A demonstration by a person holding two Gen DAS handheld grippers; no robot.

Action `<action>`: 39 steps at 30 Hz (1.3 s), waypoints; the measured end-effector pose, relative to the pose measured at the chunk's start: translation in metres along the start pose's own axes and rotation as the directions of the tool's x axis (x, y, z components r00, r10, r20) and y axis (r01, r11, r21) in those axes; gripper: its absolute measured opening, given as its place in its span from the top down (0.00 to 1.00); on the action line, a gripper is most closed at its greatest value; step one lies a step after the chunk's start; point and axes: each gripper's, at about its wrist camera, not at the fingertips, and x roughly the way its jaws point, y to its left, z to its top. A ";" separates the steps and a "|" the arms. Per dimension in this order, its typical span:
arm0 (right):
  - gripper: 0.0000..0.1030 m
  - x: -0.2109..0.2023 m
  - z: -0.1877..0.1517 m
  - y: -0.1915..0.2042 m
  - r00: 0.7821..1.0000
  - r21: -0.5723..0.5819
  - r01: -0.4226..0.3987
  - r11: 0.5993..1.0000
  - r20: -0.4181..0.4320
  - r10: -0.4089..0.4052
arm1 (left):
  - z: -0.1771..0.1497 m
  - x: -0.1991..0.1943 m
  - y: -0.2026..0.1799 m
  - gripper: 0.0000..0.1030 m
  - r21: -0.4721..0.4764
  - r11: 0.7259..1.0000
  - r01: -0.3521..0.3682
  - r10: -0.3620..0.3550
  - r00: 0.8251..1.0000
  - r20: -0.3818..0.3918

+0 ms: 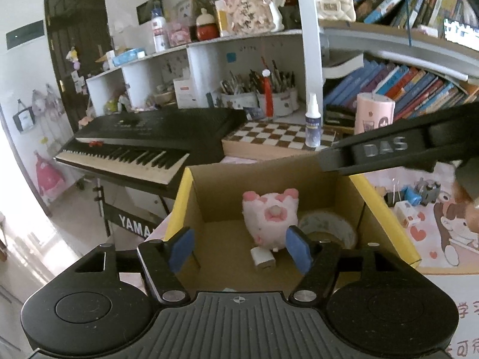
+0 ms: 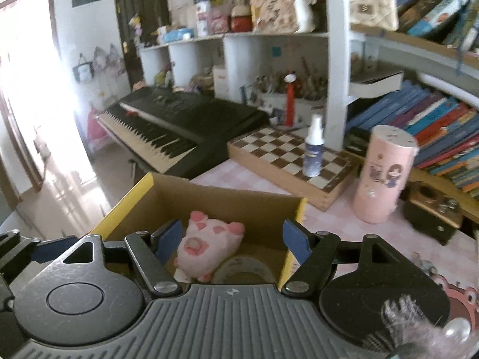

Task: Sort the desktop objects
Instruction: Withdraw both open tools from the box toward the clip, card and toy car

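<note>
Both hand-held grippers, left [image 1: 239, 249] and right [image 2: 232, 240], hover with jaws apart, gripping nothing, above my cardboard box [image 1: 209, 185]; pink plush pig [image 1: 271, 220] and tape roll [image 1: 329, 229] lie inside, just ahead of pads.

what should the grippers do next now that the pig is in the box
Probably swing the right gripper toward the desk for another item. The plush pig, tape roll and a small white block already lie in the cardboard box; both grippers are open and empty, and the left gripper hangs over the box.
</note>
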 end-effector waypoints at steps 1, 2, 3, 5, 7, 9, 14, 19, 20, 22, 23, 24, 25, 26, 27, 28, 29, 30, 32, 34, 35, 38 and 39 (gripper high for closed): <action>0.29 -0.004 -0.001 -0.001 1.000 0.008 0.009 1.000 0.007 -0.009 | -0.001 -0.003 0.001 0.31 -0.004 1.000 0.001 -0.001 1.000 0.004; 0.29 -0.009 -0.003 -0.002 1.000 0.016 0.018 1.000 0.015 -0.018 | -0.002 -0.006 0.002 0.31 -0.005 1.000 0.002 -0.002 1.000 0.008; 0.29 -0.014 -0.005 -0.003 0.999 0.023 0.027 0.999 0.022 -0.027 | -0.003 -0.009 0.003 0.31 -0.006 1.000 0.003 -0.003 1.000 0.011; 0.29 -0.023 -0.010 -0.003 0.998 0.033 0.047 0.998 0.035 -0.048 | -0.006 -0.013 0.005 0.30 -0.007 1.000 0.006 -0.005 1.000 0.016; 0.29 -0.033 -0.016 -0.004 0.997 0.043 0.068 0.997 0.044 -0.070 | -0.010 -0.019 0.007 0.30 -0.008 1.000 0.010 -0.010 1.000 0.020; 0.29 -0.042 -0.023 -0.004 0.994 0.058 0.091 0.994 0.048 -0.094 | -0.013 -0.024 0.008 0.30 -0.009 1.000 0.013 -0.013 1.000 0.025; 0.29 -0.062 -0.042 -0.003 0.988 0.101 0.141 0.985 0.050 -0.146 | -0.022 -0.040 0.014 0.30 -0.019 0.999 0.027 -0.026 0.999 0.032; 0.29 -0.083 -0.063 0.003 0.979 0.128 0.189 0.974 0.055 -0.197 | -0.032 -0.054 0.021 0.30 -0.030 0.999 0.036 -0.035 0.999 0.036; 0.29 -0.086 -0.068 0.004 0.977 0.133 0.198 0.971 0.054 -0.206 | -0.034 -0.057 0.022 0.30 -0.032 0.999 0.038 -0.037 0.999 0.036; 0.29 -0.092 -0.076 0.007 0.974 0.139 0.214 0.967 0.049 -0.223 | -0.038 -0.062 0.024 0.30 -0.035 0.998 0.042 -0.041 0.999 0.036; 0.29 -0.095 -0.081 0.009 0.972 0.142 0.223 0.964 0.046 -0.231 | -0.040 -0.065 0.025 0.30 -0.036 0.998 0.043 -0.042 0.998 0.036; 0.29 -0.098 -0.085 0.010 0.970 0.145 0.231 0.962 0.042 -0.239 | -0.042 -0.067 0.026 0.30 -0.036 0.998 0.045 -0.044 0.998 0.036; 0.29 -0.100 -0.089 0.012 0.969 0.147 0.237 0.960 0.038 -0.245 | -0.044 -0.069 0.027 0.29 -0.036 0.998 0.047 -0.046 0.998 0.036; 0.29 -0.103 -0.093 0.014 0.967 0.149 0.243 0.959 0.035 -0.251 | -0.045 -0.071 0.028 0.29 -0.037 0.998 0.049 -0.048 0.998 0.036; 0.29 -0.106 -0.097 0.016 0.966 0.152 0.249 0.957 0.031 -0.256 | -0.047 -0.073 0.028 0.29 -0.037 0.998 0.050 -0.049 0.998 0.036; 0.29 -0.108 -0.101 0.017 0.965 0.154 0.253 0.955 0.029 -0.260 | -0.049 -0.075 0.029 0.29 -0.038 0.998 0.051 -0.049 0.998 0.037; 0.29 -0.110 -0.104 0.019 0.964 0.156 0.257 0.954 0.027 -0.264 | -0.051 -0.077 0.030 0.29 -0.040 0.998 0.051 -0.049 0.998 0.039; 0.29 -0.113 -0.108 0.021 0.963 0.158 0.261 0.953 0.025 -0.268 | -0.053 -0.079 0.030 0.28 -0.042 0.998 0.053 -0.051 0.998 0.042; 0.29 -0.117 -0.114 0.025 0.962 0.162 0.266 0.950 0.022 -0.273 | -0.056 -0.082 0.031 0.21 -0.047 0.997 0.057 -0.055 0.997 0.045; 0.29 -0.121 -0.119 0.029 0.960 0.164 0.273 0.948 0.022 -0.280 | -0.060 -0.087 0.032 0.20 -0.047 0.997 0.056 -0.053 0.997 0.057; 0.29 -0.123 -0.122 0.031 0.959 0.163 0.275 0.947 0.022 -0.283 | -0.061 -0.089 0.031 0.20 -0.043 0.998 0.053 -0.051 0.997 0.061; 0.29 -0.128 -0.129 0.037 0.958 0.155 0.279 0.948 0.018 -0.285 | -0.063 -0.092 0.028 0.19 -0.027 0.998 0.052 -0.050 0.997 0.062; 0.29 -0.129 -0.131 0.039 0.958 0.152 0.280 0.948 0.017 -0.286 | -0.064 -0.093 0.028 0.19 -0.024 0.998 0.053 -0.052 0.997 0.061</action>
